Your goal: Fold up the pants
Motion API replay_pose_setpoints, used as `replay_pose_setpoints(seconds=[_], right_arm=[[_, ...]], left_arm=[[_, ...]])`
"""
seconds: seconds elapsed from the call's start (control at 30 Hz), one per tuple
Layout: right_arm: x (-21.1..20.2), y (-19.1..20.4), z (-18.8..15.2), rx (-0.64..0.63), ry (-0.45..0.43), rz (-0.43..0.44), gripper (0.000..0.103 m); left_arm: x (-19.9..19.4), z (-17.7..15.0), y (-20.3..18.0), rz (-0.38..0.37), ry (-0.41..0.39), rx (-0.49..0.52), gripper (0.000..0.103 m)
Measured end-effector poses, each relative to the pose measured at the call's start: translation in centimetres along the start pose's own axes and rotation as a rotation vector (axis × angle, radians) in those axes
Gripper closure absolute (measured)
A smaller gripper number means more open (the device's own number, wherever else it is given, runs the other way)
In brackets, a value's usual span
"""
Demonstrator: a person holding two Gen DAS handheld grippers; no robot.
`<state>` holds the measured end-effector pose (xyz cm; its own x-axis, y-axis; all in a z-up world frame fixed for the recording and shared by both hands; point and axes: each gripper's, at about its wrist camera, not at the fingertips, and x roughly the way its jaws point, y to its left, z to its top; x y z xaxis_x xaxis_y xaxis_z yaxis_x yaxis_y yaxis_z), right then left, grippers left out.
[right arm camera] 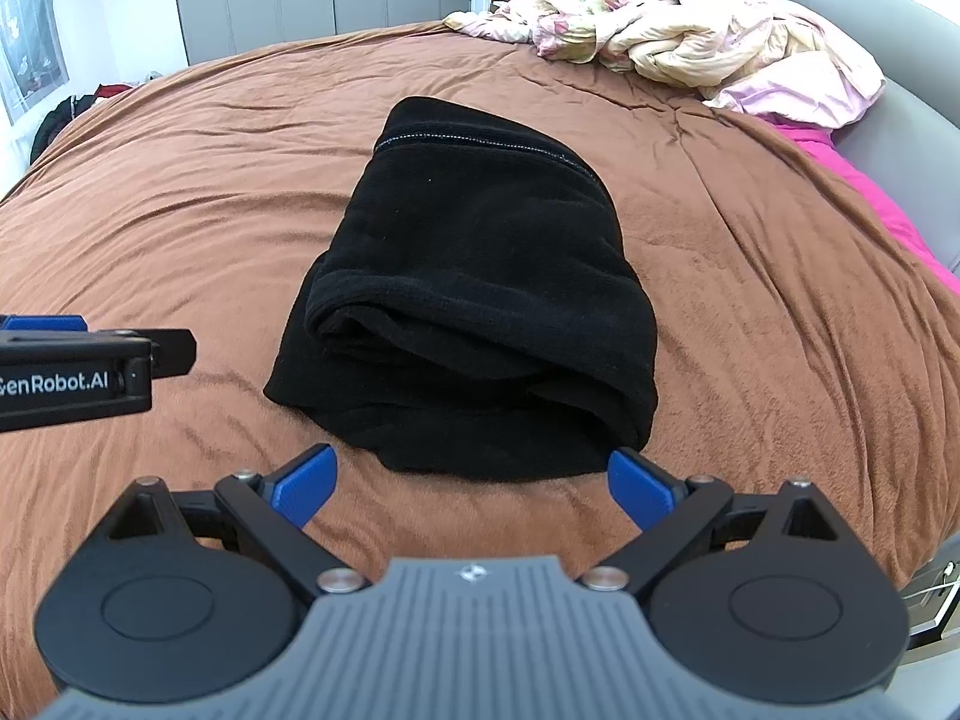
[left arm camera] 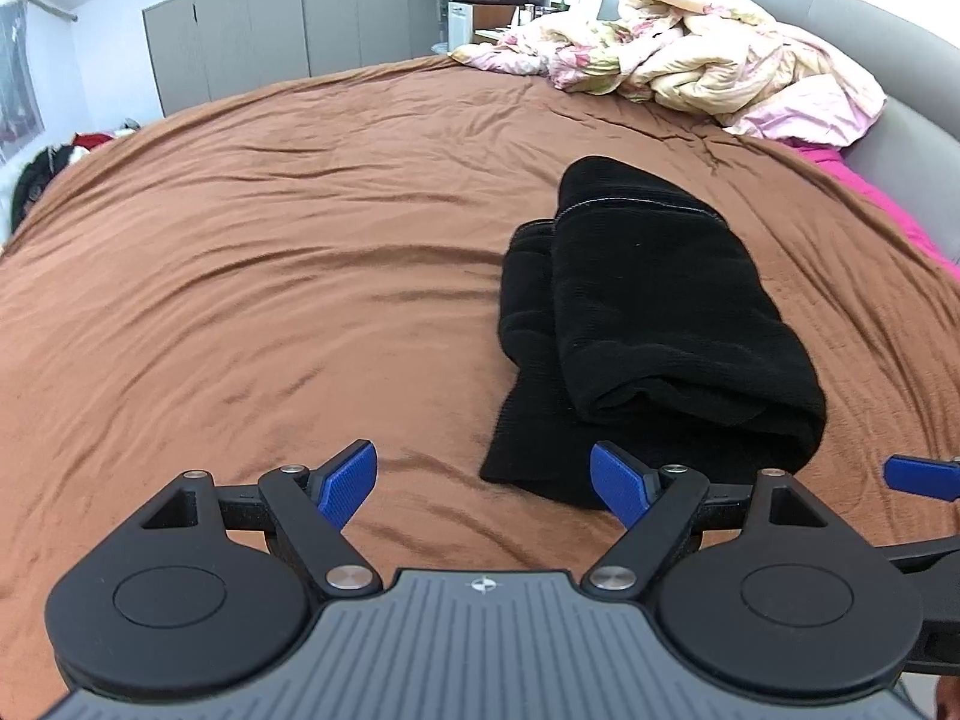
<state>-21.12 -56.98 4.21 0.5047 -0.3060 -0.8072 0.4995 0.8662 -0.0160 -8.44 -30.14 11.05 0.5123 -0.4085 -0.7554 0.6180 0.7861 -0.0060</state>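
left wrist view
left gripper (left arm camera: 483, 483): nearest the lens, blue fingers (left arm camera: 351, 483) spread wide, nothing between them, hovering over the bed.
pants (left arm camera: 648, 330): black, folded into a thick bundle on the brown bed sheet (left arm camera: 270, 252), ahead and to the right of the fingers.
quilt (left arm camera: 690, 54): crumpled, floral, at the far end by the grey headboard (left arm camera: 888, 138).

right wrist view
right gripper (right arm camera: 473, 489): fingers apart, empty, just short of the bundle's near edge.
pants (right arm camera: 480, 276): straight ahead, lying on the bed.
left gripper (right arm camera: 90, 360): its side shows at the left edge.
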Motion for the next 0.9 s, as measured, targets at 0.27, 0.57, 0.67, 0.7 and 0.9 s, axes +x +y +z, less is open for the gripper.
replay_pose_setpoints(seconds=[0.27, 0.57, 0.67, 0.7, 0.9], right_arm=[[0.0, 0.1, -0.2, -0.004, 0.0, 0.0, 0.01], [0.1, 0.3, -0.4, 0.001, 0.011, -0.004, 0.01], [0.2, 0.4, -0.4, -0.003, 0.014, -0.006, 0.01], [0.2, 0.4, -0.4, -0.005, 0.015, -0.007, 0.01], [0.2, 0.1, -0.4, -0.006, 0.017, -0.01, 0.01]], left_arm=[[-0.1, -0.3, 0.1, 0.013, -0.004, 0.012, 0.008], [-0.3, -0.6, 0.5, -0.012, -0.01, -0.021, 0.008], [-0.3, -0.5, 0.4, -0.008, -0.009, -0.022, 0.008], [-0.4, -0.5, 0.3, -0.004, -0.012, -0.018, 0.008], [-1.3, -0.7, -0.1, 0.036, -0.086, -0.007, 0.008]])
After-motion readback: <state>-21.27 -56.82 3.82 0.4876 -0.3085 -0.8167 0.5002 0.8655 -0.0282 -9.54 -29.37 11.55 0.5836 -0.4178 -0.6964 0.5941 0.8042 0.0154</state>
